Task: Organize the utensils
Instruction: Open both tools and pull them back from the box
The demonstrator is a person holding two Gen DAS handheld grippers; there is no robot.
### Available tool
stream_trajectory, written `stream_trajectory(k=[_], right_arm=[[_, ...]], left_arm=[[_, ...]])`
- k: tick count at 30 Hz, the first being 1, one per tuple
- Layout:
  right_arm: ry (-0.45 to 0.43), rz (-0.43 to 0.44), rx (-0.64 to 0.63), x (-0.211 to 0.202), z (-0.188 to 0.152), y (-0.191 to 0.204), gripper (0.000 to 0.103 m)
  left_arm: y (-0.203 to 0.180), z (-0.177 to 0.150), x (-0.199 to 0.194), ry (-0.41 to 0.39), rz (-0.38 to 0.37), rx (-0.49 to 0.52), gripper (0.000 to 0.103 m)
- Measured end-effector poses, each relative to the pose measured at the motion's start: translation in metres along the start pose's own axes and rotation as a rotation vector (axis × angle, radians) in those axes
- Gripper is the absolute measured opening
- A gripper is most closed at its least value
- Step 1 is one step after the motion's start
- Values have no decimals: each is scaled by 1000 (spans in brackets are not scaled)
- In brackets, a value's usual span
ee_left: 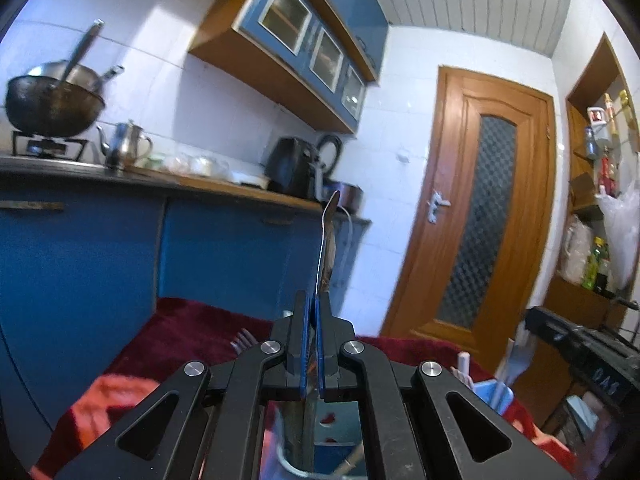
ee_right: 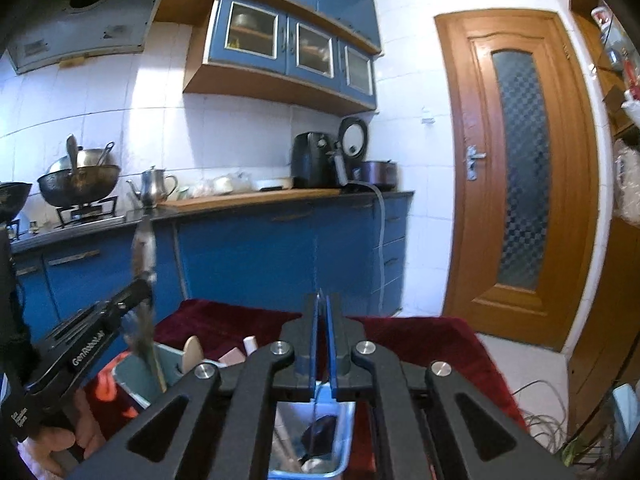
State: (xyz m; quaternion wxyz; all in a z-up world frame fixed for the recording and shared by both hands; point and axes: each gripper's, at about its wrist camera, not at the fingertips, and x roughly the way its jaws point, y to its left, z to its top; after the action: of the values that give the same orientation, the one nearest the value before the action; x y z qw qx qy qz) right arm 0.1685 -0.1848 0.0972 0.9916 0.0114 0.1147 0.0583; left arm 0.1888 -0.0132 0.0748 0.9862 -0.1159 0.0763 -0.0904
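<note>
My left gripper [ee_left: 313, 300] is shut on a metal spoon [ee_left: 326, 236], which stands upright with its end pointing up, held above a pale utensil holder [ee_left: 316, 432]. In the right wrist view the left gripper [ee_right: 146, 284] holds the spoon [ee_right: 144, 248] over a light green holder [ee_right: 134, 376] with a wooden spoon [ee_right: 192, 350] in it. My right gripper [ee_right: 322, 300] is shut on a thin utensil whose lower end [ee_right: 320, 428] hangs into a blue holder [ee_right: 344, 436]. What kind of utensil it is cannot be told.
The holders stand on a table with a dark red cloth [ee_right: 420, 340]. An orange cloth [ee_left: 104, 396] lies at the left. A fork [ee_left: 242, 338] lies on the cloth. Blue kitchen cabinets [ee_right: 248, 248] and a wooden door [ee_right: 516, 168] are behind. A second blue holder [ee_left: 496, 394] stands right.
</note>
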Motion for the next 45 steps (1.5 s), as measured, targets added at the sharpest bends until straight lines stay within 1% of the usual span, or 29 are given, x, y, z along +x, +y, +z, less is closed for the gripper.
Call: stream_trajectory(k=[2, 3, 5, 7, 8, 12, 15, 19, 24, 33, 34, 36, 38, 40, 41, 42, 44, 45], right_arm=[[20, 36, 18, 2, -3, 0, 6], [23, 44, 26, 2, -3, -1, 9], [21, 55, 39, -1, -3, -1, 19], [15, 64, 57, -5, -2, -3, 25], [13, 68, 64, -7, -1, -4, 27], [3, 70, 84, -18, 1, -6, 28], [-4, 74, 95, -28, 3, -8, 28], [-8, 94, 130, -41, 6, -10, 32], [-11, 112, 155, -61, 10, -10, 32], [-30, 146, 187, -111, 15, -2, 35], [-32, 148, 188, -117, 15, 0, 35], [-30, 159, 192, -127, 12, 3, 36], [-19, 168, 195, -136, 8, 7, 37], [-9, 172, 194, -145, 3, 11, 37], [-5, 173, 193, -148, 0, 13, 39], [-4, 173, 192, -150, -1, 15, 41], [0, 174, 190, -157, -6, 19, 46], [4, 173, 189, -161, -9, 21, 48]], left_arm=[[-2, 1, -2, 19, -16, 5, 3], [-3, 1, -4, 21, -18, 8, 3], [-3, 3, -8, 33, -29, 10, 5], [-2, 5, -10, 61, -44, 1, 10], [0, 6, -10, 75, -48, -10, 10], [7, 7, -15, 116, -48, -61, 10], [10, 8, -22, 133, -46, -73, 10], [8, 12, -39, 141, -41, -47, 10], [3, 17, -64, 155, -34, -10, 10], [-10, 26, -116, 180, -15, 42, 10], [-12, 26, -123, 183, -18, 47, 12], [-14, 27, -132, 188, -18, 53, 20], [-16, 27, -142, 194, -14, 63, 38], [-18, 24, -153, 190, -4, 77, 45], [-19, 23, -158, 187, 1, 81, 50], [-19, 23, -162, 184, 6, 83, 53], [-19, 19, -171, 180, 17, 90, 64], [-18, 16, -175, 181, 22, 94, 67]])
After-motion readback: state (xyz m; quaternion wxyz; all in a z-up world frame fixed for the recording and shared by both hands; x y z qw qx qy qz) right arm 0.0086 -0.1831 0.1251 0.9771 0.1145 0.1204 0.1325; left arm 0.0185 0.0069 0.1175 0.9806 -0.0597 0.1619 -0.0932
